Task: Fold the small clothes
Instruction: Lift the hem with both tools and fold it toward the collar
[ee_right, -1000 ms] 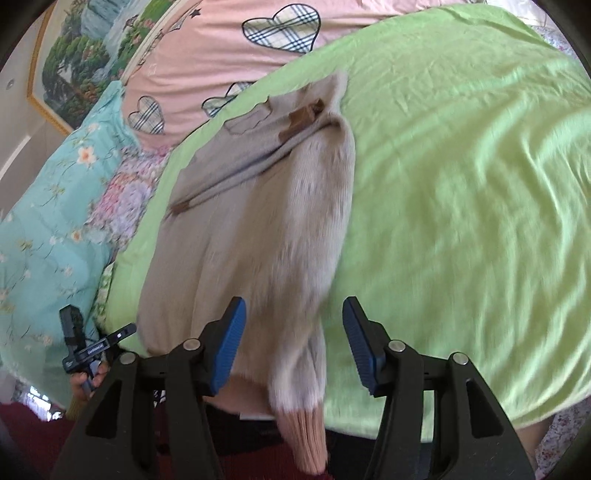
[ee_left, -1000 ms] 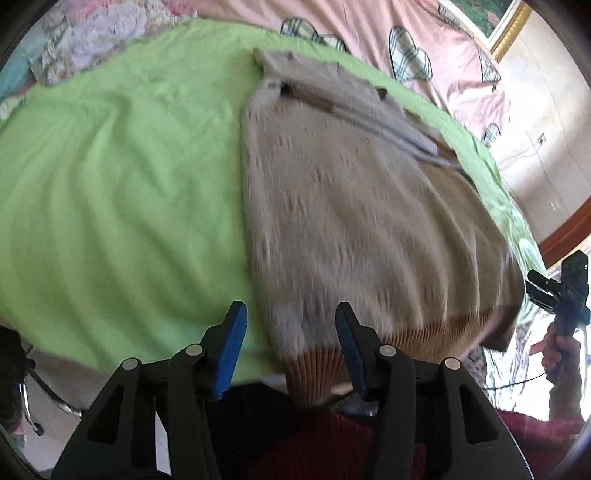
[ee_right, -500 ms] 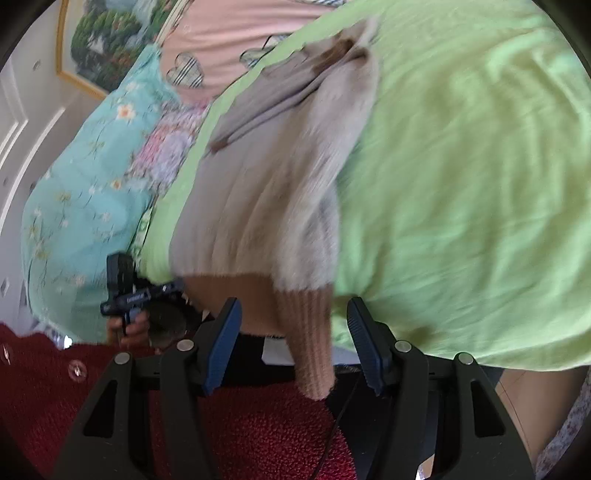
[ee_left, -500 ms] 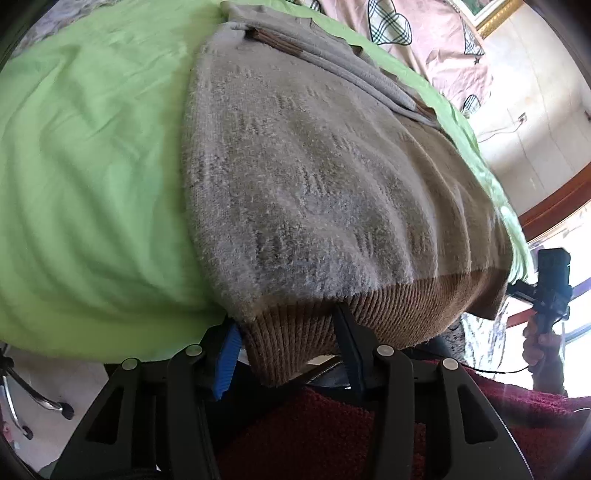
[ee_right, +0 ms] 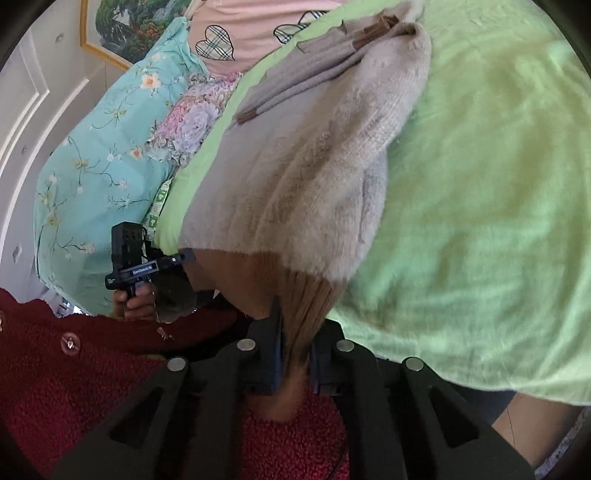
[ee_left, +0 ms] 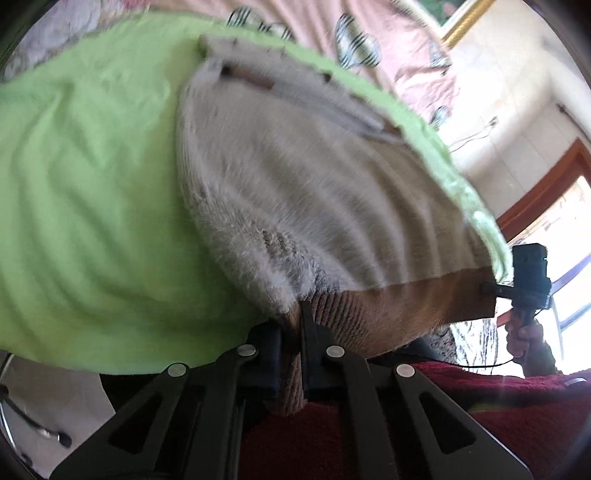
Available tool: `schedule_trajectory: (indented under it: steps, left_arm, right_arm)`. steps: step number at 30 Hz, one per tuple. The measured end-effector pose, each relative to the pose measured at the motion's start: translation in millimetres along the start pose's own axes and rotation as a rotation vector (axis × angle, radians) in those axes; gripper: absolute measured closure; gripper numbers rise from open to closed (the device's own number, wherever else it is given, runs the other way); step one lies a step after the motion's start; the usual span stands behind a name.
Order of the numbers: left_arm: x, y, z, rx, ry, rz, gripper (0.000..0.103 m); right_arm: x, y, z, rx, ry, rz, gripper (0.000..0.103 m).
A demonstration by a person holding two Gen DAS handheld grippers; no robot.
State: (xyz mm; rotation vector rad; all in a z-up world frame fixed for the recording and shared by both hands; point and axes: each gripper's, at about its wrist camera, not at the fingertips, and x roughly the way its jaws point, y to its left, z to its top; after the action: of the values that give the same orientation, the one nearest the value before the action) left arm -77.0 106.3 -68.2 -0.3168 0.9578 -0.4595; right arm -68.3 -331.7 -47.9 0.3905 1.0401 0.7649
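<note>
Fingers (ee_left: pixel 309 332) of the left gripper (ee_left: pixel 291 334) are clamped on the brown ribbed hem of the one sweater (ee_left: pixel 295 192), and the two fingers of the right gripper (ee_right: pixel 293 332) are pinched on the same hem at its other corner. Each gripper has two fingers, so four in all, every one pressed against knit fabric. The sweater is a single beige garment with its sleeves folded across the chest; it lies on the green blanket (ee_left: pixel 92 184) of the bed, its hem hanging over the blanket's near edge toward the person. Beyond the sweater sits a pink cover with checked hearts (ee_right: pixel 258 26); three hearts show in the right wrist view. Left of the sweater in that view lies one turquoise floral pillow (ee_right: pixel 99 155). A dark red garment (ee_right: pixel 74 387) on the person fills the space below the sweater's hem.
</note>
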Motion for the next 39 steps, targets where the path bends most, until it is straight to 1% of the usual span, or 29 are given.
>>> schedule_trajectory:
  steps: [3, 6, 7, 12, 15, 20, 21, 24, 28, 31, 34, 38, 39]
  left_arm:
    - [-23.6, -7.7, 6.1, 0.033, -0.061, -0.033, 0.097]
    - [-43.9, -12.4, 18.2, 0.035, -0.128, -0.070, 0.097]
    - [-49.5, -13.8, 24.0, 0.032, -0.152, -0.078, 0.097]
    - [-71.3, -17.3, 54.4, 0.032, -0.278, -0.105, 0.097]
    - [-75.3, -14.2, 78.1, 0.028, -0.356, -0.111, 0.098]
    - [-72.4, -10.4, 124.4, 0.022, -0.447, -0.114, 0.098]
    - [-69.8, -9.6, 133.6, 0.024, -0.456, -0.112, 0.098]
    - [-62.1, -7.7, 169.2, 0.043, -0.486, -0.095, 0.098]
    - [-48.8, -4.2, 212.5, 0.035, -0.507, -0.070, 0.098]
    - [-30.1, -0.3, 247.6, 0.021, -0.502, -0.043, 0.098]
    - [-3.6, 6.0, 283.7, 0.006, -0.480, -0.010, 0.098]
    - [31.6, 17.4, 315.9, -0.030, -0.442, 0.017, 0.098]
    - [37.7, 19.0, 320.7, -0.034, -0.435, 0.023, 0.098]
  right_arm:
    - [-17.9, 4.7, 1.2, 0.002, -0.072, 0.053, 0.094]
    - [-31.5, 8.6, 7.3, 0.008, -0.136, 0.104, 0.094]
    - [-36.7, 11.4, 11.8, 0.007, -0.167, 0.130, 0.094]
    - [-52.5, 24.2, 36.8, -0.010, -0.280, 0.201, 0.094]
    - [-57.4, 26.9, 51.9, -0.005, -0.343, 0.217, 0.094]
    - [-57.4, 23.4, 96.4, -0.007, -0.438, 0.222, 0.094]
    - [-58.6, 21.4, 103.4, -0.006, -0.450, 0.224, 0.094]
    - [-53.3, 14.7, 139.9, -0.003, -0.487, 0.224, 0.094]
    - [-40.7, 4.2, 181.1, 0.006, -0.501, 0.200, 0.094]
    - [-31.9, -6.0, 213.0, 0.025, -0.515, 0.175, 0.094]
    - [-23.8, -23.5, 245.1, 0.066, -0.523, 0.145, 0.094]
    - [-7.1, -45.7, 285.0, 0.109, -0.503, 0.101, 0.094]
    - [0.2, -51.7, 295.6, 0.116, -0.488, 0.074, 0.094]
